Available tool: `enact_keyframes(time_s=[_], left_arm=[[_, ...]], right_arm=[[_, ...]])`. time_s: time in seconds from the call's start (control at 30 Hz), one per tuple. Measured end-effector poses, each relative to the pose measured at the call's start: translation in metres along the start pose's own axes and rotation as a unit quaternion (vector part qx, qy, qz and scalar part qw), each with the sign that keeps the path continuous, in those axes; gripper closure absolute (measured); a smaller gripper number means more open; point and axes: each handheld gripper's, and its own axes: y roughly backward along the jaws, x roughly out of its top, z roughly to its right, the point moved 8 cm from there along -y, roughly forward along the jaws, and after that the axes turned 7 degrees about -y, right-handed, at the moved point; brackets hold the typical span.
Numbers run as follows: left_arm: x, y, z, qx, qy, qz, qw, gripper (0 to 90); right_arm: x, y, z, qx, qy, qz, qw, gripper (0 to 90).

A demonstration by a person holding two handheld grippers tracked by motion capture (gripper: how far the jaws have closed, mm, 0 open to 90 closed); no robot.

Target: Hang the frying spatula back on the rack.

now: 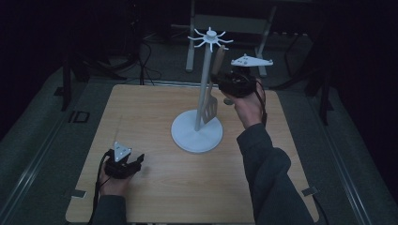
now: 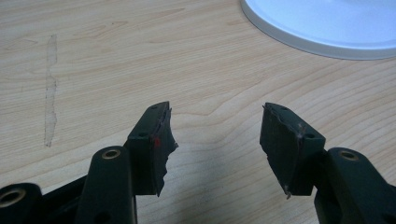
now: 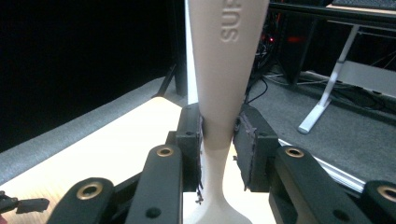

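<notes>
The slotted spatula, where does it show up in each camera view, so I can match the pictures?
High view: the slotted spatula hangs upright right of centre, beside the white stand's pole, gripped by the right tongs.
Left gripper view: not in it; wooden table and the stand's round base at top right.
Right gripper view: its pale handle runs up the centre, pinched between the tongs.
Shared landmark: the wooden table.

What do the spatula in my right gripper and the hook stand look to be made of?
Spatula: probably matte beige plastic or silicone, since raised lettering is moulded into the handle. Hook stand: smooth white surface with a slight sheen, either painted metal or plastic; I cannot tell which. The right gripper clamps the spatula handle.
</notes>
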Motion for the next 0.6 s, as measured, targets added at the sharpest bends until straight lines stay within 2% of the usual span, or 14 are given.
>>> enact_keyframes(time_s=[0.13, 0.37, 0.5, 0.6], left_arm=[[0.0, -0.0001, 0.0002, 0.0, 0.0, 0.0, 1.0, 43.7], [-0.0001, -0.0005, 0.0003, 0.0, -0.001, -0.001, 1.0, 43.6], [-0.0001, -0.0005, 0.0004, 0.0, -0.001, -0.001, 1.0, 43.6], [-0.0001, -0.0006, 0.0004, 0.0, -0.001, 0.0, 1.0, 43.6]], right_arm=[[-0.0028, 0.0007, 0.0036, -0.003, -0.003, -0.003, 1.0, 70.3], [-0.0088, 0.0011, 0.0091, -0.012, -0.007, -0.007, 0.9999, 59.1], [-0.009, 0.0021, 0.0094, -0.018, -0.001, -0.008, 0.9998, 54.8], [-0.0092, 0.0033, 0.0094, -0.024, 0.006, -0.011, 0.9996, 47.2]])
